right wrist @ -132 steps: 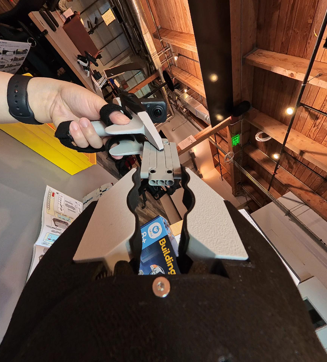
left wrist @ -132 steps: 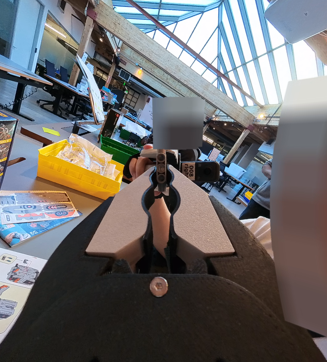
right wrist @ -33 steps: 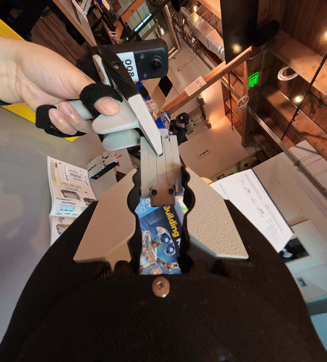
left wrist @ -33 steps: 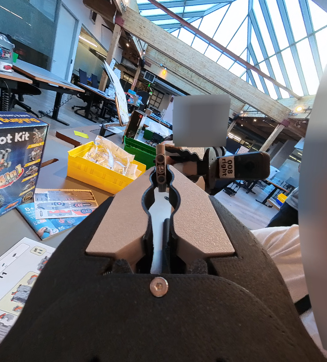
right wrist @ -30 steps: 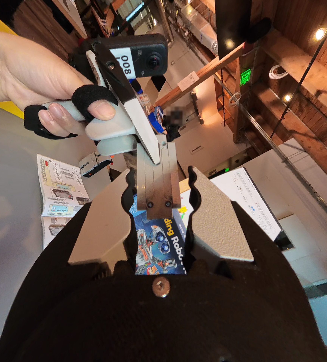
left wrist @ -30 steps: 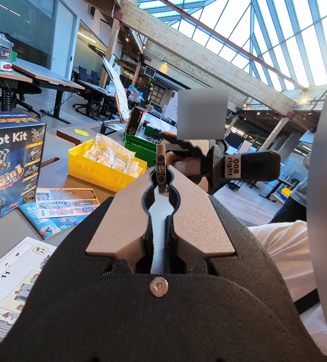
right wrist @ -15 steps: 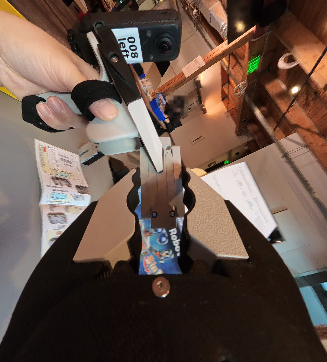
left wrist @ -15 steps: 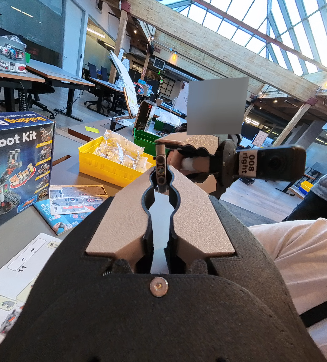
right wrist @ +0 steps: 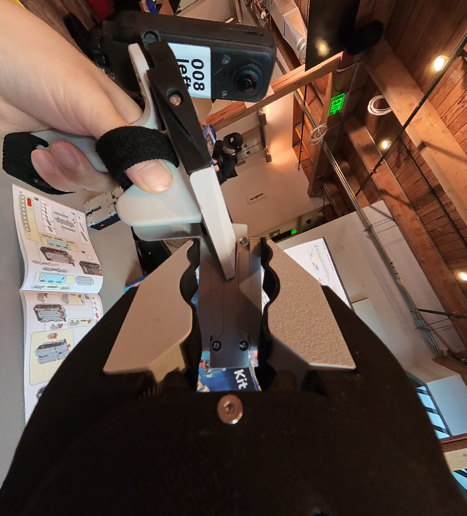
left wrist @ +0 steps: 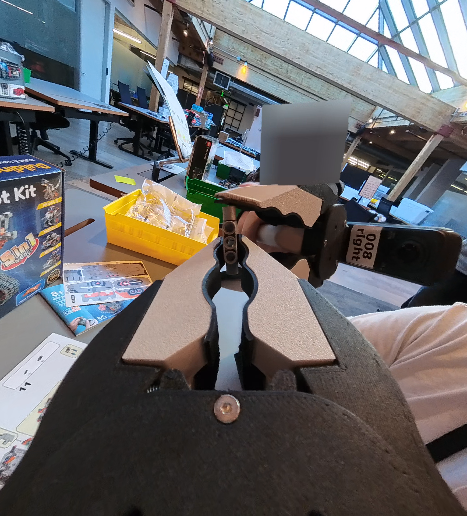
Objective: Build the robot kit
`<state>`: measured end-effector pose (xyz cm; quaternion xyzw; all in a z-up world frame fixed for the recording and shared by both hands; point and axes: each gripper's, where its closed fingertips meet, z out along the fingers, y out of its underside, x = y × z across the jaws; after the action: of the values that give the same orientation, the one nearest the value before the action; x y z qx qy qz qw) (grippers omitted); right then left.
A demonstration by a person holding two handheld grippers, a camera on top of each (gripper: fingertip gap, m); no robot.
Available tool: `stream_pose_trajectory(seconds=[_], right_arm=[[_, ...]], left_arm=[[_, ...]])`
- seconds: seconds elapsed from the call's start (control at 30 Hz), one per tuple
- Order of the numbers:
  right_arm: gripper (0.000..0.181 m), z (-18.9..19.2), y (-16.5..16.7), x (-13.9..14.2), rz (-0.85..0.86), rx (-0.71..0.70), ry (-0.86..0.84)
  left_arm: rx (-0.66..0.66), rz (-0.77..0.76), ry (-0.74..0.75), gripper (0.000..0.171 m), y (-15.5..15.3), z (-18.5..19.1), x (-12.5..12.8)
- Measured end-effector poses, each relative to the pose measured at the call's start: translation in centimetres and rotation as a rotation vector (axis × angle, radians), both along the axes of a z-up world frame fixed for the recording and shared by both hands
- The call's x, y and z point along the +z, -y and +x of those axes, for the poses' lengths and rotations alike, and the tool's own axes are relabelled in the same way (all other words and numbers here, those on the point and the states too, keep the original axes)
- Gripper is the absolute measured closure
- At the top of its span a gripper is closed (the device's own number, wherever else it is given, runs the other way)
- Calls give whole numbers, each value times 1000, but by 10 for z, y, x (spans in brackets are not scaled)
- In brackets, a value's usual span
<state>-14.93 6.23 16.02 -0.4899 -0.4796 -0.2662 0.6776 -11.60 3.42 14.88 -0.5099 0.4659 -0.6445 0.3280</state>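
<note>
A flat grey assembly of pinned beams is held in the air between both grippers. In the left wrist view I see it edge-on (left wrist: pixel 229 245), and my left gripper (left wrist: pixel 230 247) is shut on it at the fingertips. My right gripper (left wrist: pixel 257 202) comes in from the right, its upper finger on the assembly's top end. In the right wrist view my right gripper (right wrist: pixel 229 251) is shut on the assembly's two long edges (right wrist: pixel 228 315). The left gripper (right wrist: pixel 212 223), held by a hand, clamps its far end.
A grey table (left wrist: pixel 92 245) carries a yellow bin (left wrist: pixel 154 237) of clear bags, a blue kit box (left wrist: pixel 14 223), booklets (left wrist: pixel 106 276) and an instruction sheet (left wrist: pixel 17 391). An open instruction booklet (right wrist: pixel 56 279) and a small grey model (right wrist: pixel 99 209) lie below. A person's white-clad leg (left wrist: pixel 422 363) is at right. Left and right tips are no more than a few centimetres apart.
The right gripper opened for a moment about a second ago and has shut again on the assembly, farther along it. Both grippers have drawn closer together; the left gripper kept its hold.
</note>
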Motion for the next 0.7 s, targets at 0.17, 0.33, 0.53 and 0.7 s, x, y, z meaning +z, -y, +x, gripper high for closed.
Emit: stream_pose_trajectory(seconds=[0.17,0.33,0.53,0.7], right_arm=[[139,0,-4,-7,-31,34,-10],[99,13,-13,-27,-203,77,-72],[130,33,-24,-69,-666,435,-524],[147,0,-46,-125,-1086,586,-747]], left_arm=[[15,22,-42,167,-4,1,-8],[151,77,-137,167,-49,-14,-26],[-44,-67,-466,167,-70,-52,-105],[-159,-46,-652,167,-63,-57,-153]])
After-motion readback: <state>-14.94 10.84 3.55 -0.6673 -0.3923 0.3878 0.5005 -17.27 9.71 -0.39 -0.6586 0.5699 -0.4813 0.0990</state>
